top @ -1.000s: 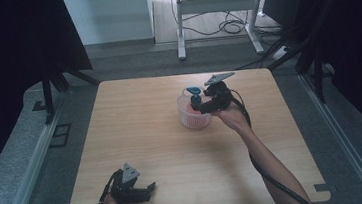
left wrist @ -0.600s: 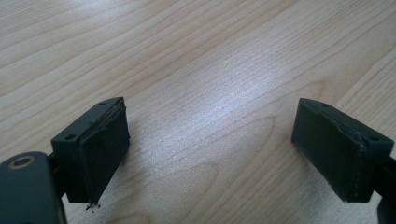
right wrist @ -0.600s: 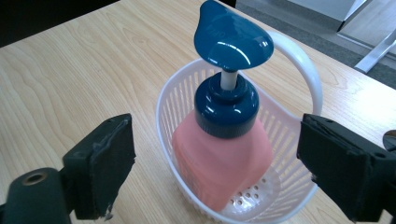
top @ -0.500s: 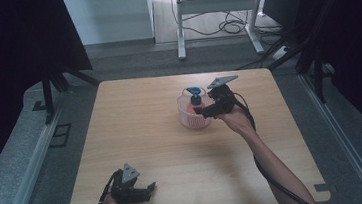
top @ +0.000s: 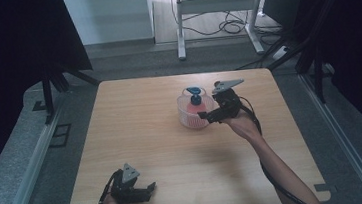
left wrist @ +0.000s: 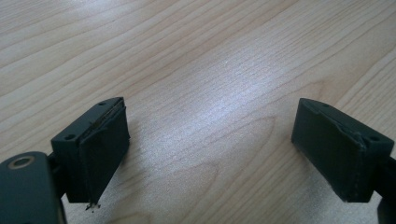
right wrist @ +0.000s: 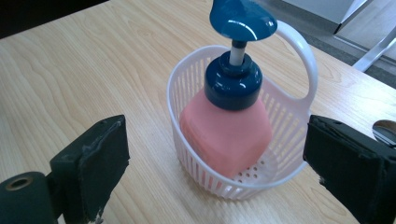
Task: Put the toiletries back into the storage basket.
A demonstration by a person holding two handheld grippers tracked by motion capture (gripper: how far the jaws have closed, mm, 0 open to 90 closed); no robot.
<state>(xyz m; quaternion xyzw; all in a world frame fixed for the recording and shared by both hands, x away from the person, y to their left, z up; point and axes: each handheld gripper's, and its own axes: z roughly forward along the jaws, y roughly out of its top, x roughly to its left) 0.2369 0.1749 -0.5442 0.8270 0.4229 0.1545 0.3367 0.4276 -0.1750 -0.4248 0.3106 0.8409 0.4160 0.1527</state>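
Pink soap bottle (right wrist: 227, 133) w/ blue pump sits tilted in the white basket (right wrist: 285, 161), mid-bench (top: 137, 136). Right gripper (top: 210, 116) just beside it, fingers (right wrist: 95, 163) apart and just been opening, nothing btwn them. Left gripper (top: 145, 192) idle at the near edge, fingers apart. Best to back off straight, w/o clipping the basket handle.
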